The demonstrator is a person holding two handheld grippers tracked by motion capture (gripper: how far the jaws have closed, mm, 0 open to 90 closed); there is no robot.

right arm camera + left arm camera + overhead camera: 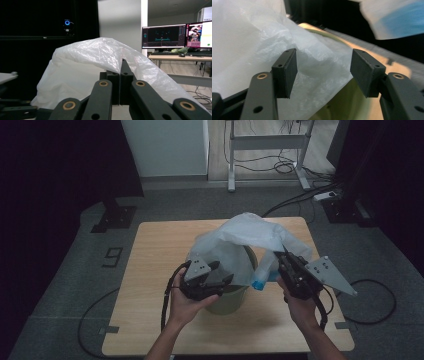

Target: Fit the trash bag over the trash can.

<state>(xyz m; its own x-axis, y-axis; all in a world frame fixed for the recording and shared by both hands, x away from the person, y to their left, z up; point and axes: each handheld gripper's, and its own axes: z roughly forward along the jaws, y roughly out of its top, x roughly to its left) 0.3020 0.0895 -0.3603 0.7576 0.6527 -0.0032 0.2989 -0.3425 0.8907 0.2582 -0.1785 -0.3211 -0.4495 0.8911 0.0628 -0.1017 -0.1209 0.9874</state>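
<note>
Fingers of the right gripper are pressed flat together on a fold of the thin white plastic bag, which drapes up and over them in the right gripper view. From that pinch the bag stretches across above the wooden table and hangs into a pale green bin standing near the table's middle, with a blue patch of the bag showing just left of the right gripper. On the left gripper the two pads stand spread apart at the bin's near rim; bag film lies between them in the left gripper view, but neither pad presses on it. No earlier picture bears on their movement
</note>
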